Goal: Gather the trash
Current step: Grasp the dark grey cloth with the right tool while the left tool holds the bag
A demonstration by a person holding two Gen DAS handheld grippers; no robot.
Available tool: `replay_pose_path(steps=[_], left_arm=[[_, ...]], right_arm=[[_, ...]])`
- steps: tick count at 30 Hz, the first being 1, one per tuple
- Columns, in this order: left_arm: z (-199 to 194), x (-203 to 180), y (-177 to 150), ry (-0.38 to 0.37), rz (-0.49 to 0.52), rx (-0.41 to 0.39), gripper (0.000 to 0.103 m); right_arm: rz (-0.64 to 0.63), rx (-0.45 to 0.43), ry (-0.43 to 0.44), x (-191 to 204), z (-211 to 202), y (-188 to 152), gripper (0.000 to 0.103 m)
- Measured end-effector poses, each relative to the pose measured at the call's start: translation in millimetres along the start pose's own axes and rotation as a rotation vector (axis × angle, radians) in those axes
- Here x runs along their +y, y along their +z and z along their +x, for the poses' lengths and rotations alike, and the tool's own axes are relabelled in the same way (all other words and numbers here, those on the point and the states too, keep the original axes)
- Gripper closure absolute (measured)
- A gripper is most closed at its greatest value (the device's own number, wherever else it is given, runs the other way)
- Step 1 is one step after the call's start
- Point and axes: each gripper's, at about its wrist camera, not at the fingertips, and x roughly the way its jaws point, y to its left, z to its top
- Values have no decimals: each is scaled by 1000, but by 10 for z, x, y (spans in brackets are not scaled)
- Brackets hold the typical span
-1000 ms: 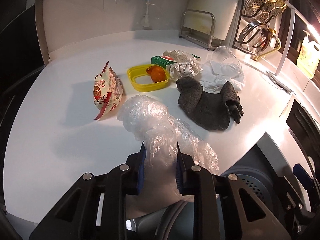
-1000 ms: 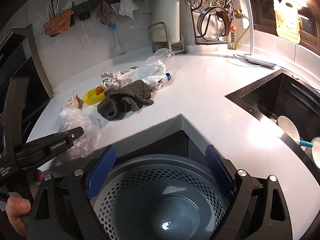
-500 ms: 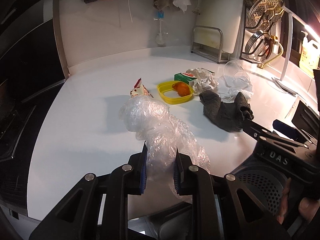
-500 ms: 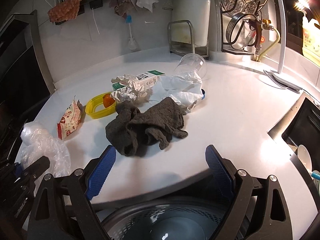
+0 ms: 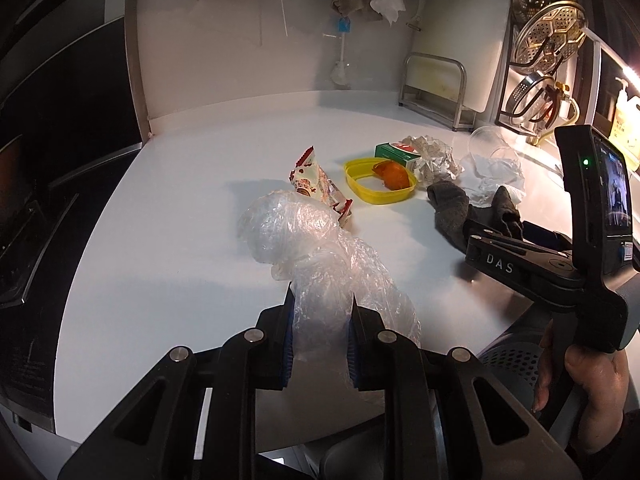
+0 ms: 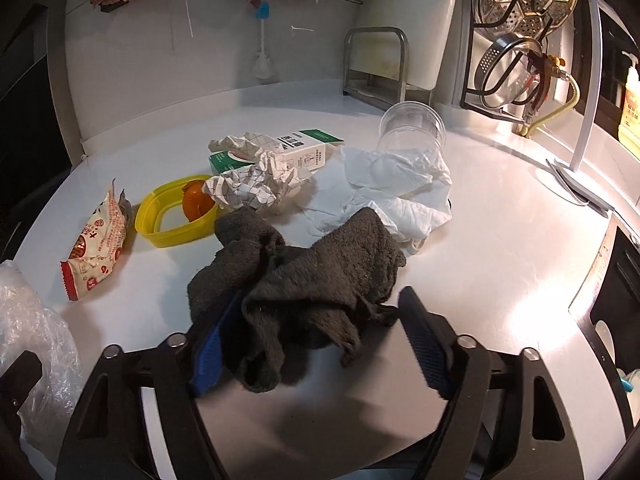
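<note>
Grey rag [image 6: 296, 280] sits centre counter [image 6: 500, 248], between my right gripper [image 6: 316, 344] jaws, which are closing; pads not pressing yet. My left gripper [image 5: 320, 332] is clamped on the clear plastic bag [image 5: 316, 248]. Step: grabbing the rag. Next: finish the squeeze, lift clear. Beyond it, 10 to 1 o'clock: one snack wrapper [image 6: 96, 248], one yellow lid [image 6: 168, 216], one crumpled paper [image 6: 256, 184], one carton [image 6: 296, 148], one cup [image 6: 412, 128].

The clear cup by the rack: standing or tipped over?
Tipped over. The cup lies on its side, mouth facing the camera, against the white wrapper.
</note>
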Motion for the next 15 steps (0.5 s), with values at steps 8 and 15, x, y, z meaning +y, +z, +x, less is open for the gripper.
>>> replay_pose_path(steps=[8, 15], left_arm=[[-37, -31, -63, -9, 9, 7, 82], [-156, -67, -113, -16, 24, 6, 82]], right_arm=[[-5, -12, 77, 43, -115, -14, 87], [30, -63, 99, -22, -434, -85, 91]])
